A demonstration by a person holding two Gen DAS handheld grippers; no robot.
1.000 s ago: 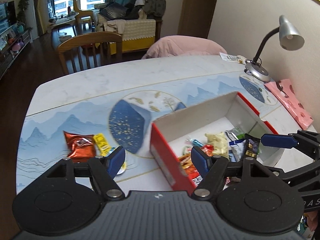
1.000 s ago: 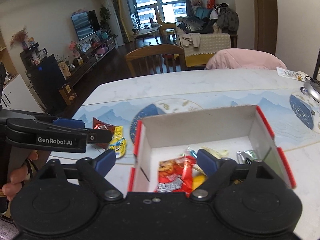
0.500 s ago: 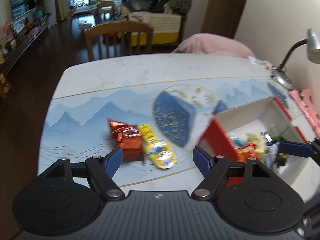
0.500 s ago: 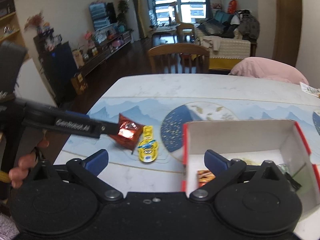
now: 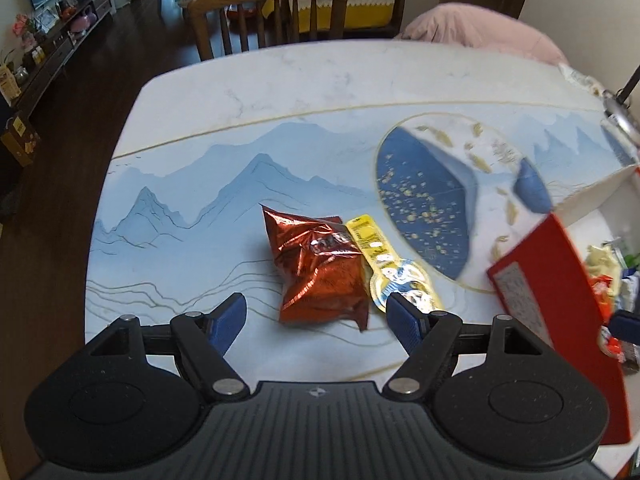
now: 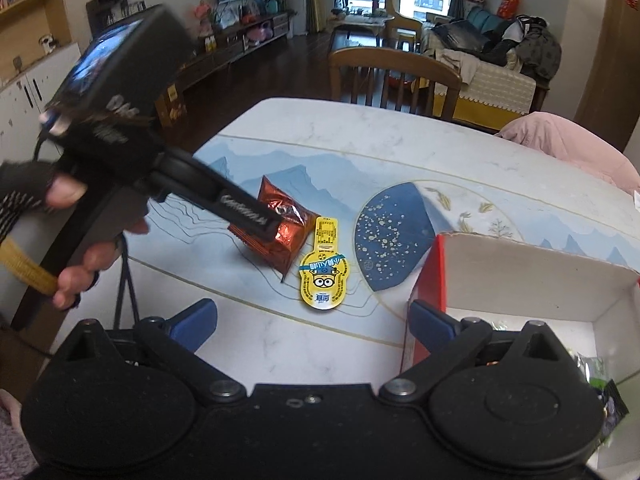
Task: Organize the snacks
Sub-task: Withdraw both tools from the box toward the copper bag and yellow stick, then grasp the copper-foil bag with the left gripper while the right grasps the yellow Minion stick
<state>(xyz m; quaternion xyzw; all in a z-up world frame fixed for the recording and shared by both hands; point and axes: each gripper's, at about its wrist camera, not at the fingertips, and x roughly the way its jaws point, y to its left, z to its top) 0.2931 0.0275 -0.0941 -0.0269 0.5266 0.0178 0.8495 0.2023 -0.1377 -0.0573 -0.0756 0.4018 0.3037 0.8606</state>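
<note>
Lying on the counter (image 5: 304,80), a white marble-look top with a blue mountain print: two loose snacks, side by side and touching along one edge.

Item one: red foil bag (image 5: 320,270), crinkled, resting flat. Item two: yellow packet (image 5: 390,264), long and narrow with a rounded end, showing a cartoon face in the right wrist view; it is sitting just to the right of the red foil bag.

Item three: box (image 6: 520,276), red outside and white inside, standing open on the counter to the right of both loose snacks and apart from them. Several wrapped snacks are lying inside it; their kinds are too blurred to tell.

Left tongs (image 5: 316,318): jaws standing wide apart, having just been opening, nothing between the blue pads. They are hovering just short of the near edge of the red foil bag, angled downward, not touching it. A gloved hand (image 6: 60,240) is gripping the handle.

Right tongs (image 6: 312,322): jaws standing wide apart, having just been opening, gripping nothing. One blue pad is sitting in front of the red wall of the box.

Background: wooden chair (image 5: 268,12) at the far side of the counter.
</note>
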